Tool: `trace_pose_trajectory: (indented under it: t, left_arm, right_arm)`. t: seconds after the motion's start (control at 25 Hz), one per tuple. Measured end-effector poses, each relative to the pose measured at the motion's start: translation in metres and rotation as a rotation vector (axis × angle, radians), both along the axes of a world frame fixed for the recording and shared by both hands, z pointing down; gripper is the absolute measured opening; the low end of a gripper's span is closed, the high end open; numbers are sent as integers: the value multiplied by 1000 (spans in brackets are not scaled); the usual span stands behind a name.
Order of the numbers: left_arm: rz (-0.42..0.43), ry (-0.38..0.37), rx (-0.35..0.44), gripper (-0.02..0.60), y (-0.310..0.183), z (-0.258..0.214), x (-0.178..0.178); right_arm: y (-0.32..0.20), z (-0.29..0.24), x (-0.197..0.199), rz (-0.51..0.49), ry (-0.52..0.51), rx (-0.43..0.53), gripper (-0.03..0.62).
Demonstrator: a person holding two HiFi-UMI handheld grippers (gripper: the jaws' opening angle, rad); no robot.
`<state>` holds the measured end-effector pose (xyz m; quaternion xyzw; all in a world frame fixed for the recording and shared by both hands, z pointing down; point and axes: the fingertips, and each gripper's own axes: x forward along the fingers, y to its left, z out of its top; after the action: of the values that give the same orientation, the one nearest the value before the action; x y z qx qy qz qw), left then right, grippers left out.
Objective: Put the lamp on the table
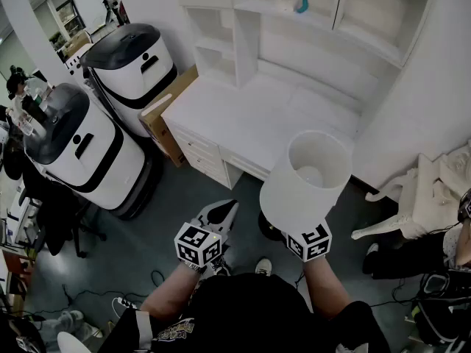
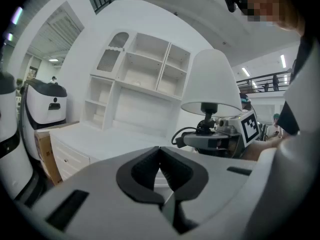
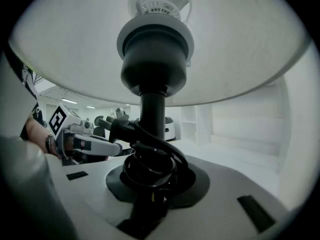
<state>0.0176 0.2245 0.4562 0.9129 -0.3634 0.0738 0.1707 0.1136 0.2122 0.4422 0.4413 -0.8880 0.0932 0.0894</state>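
The lamp has a white shade (image 1: 305,176) and a black stem (image 3: 152,115) with its black cord coiled round the stem's foot. My right gripper (image 3: 152,180) is shut on that stem just below the coil, holding the lamp upright in the air in front of the white desk (image 1: 254,120). In the head view the shade hides the right jaws; only the marker cube (image 1: 307,243) shows. My left gripper (image 1: 219,215) hangs beside it on the left, shut with nothing in it. The left gripper view shows the lamp (image 2: 212,81) off to its right.
Two tall white-and-black machines (image 1: 132,63) (image 1: 79,147) stand left of the desk, a cardboard box (image 1: 168,112) between them and it. A white shelf unit (image 1: 316,20) rises behind the desktop. A white ornate chair (image 1: 419,197) is at the right. Cables lie on the grey floor (image 1: 147,256).
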Motion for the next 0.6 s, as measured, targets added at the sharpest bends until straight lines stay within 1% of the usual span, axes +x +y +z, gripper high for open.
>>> trace_pose_trajectory:
  t: [0.6]
  left_arm:
    - [4,0,-17,8,-7,6,-6]
  right_arm:
    - [-9,4,-3,16,-10,-3,98]
